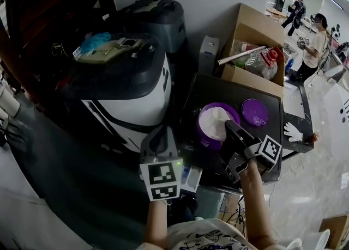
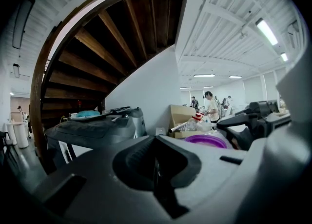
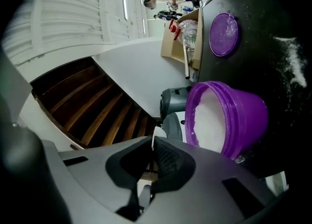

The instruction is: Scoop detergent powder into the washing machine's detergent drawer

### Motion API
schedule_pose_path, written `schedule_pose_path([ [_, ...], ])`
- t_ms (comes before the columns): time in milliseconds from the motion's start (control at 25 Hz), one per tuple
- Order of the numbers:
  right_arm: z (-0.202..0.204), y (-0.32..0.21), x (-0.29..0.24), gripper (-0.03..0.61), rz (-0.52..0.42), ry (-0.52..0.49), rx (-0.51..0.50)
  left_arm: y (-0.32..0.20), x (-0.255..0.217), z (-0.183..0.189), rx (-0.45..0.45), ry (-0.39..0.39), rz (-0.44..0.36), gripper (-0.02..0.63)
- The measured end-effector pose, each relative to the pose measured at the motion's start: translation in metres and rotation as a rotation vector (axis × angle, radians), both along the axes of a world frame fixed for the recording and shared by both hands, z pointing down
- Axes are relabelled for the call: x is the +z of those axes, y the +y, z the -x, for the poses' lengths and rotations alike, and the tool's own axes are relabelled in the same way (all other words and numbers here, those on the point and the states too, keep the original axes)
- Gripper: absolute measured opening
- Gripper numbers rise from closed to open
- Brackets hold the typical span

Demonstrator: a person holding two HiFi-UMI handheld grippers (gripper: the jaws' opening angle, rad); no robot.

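Note:
A purple tub [image 1: 214, 125] full of white powder stands on the black top [image 1: 223, 93], with its purple lid [image 1: 254, 112] lying beside it. The tub [image 3: 229, 118] and lid [image 3: 223, 34] also show in the right gripper view. My right gripper [image 1: 233, 132] is at the tub's near rim, jaws closed on a thin white piece [image 3: 151, 142] seen edge-on, which looks like a scoop's handle. My left gripper [image 1: 159, 141] is shut and empty, left of the tub. Between the grippers, below the top's edge, sits a white and blue part [image 1: 189, 177] like an open drawer.
A white and black machine [image 1: 128, 88] with clutter on its lid stands at the left. An open cardboard box [image 1: 252, 53] of bottles sits behind the black top. Spilled powder [image 3: 292, 57] dusts the top. People stand far off at the right [image 1: 316, 42].

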State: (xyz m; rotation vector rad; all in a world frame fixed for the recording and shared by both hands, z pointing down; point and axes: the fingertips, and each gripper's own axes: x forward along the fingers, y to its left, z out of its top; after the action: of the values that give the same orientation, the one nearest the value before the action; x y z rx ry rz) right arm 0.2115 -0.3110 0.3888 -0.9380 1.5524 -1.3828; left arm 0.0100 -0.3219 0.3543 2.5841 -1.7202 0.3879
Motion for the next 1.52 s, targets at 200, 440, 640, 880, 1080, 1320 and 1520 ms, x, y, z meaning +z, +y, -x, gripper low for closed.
schedule_pose_path([
  [200,-0.003,0.021,-0.016,0.020,-0.041,0.013,-0.007,0.023,-0.002,0.002,-0.017,-0.003,-0.008,0.002],
  [440,0.000,0.052,-0.027,0.020,-0.079,0.027,-0.045,0.058,-0.002,0.006,-0.052,-0.012,-0.017,0.002],
  [640,0.003,0.081,-0.023,0.020,-0.078,0.043,-0.070,0.091,0.001,0.011,-0.083,-0.019,-0.013,0.002],
  [880,0.012,0.110,-0.010,0.020,-0.057,0.052,-0.111,0.128,0.009,0.019,-0.122,-0.027,0.006,0.002],
  [1080,0.023,0.126,0.000,0.020,-0.039,0.061,-0.137,0.153,0.015,0.033,-0.151,-0.031,0.016,0.003],
  [1320,0.037,0.140,0.016,0.020,-0.010,0.111,-0.169,0.170,0.022,0.050,-0.181,-0.040,0.036,0.003],
  [1520,0.047,0.144,0.030,0.020,0.018,0.114,-0.182,0.169,0.028,0.055,-0.175,-0.045,0.050,0.002],
])
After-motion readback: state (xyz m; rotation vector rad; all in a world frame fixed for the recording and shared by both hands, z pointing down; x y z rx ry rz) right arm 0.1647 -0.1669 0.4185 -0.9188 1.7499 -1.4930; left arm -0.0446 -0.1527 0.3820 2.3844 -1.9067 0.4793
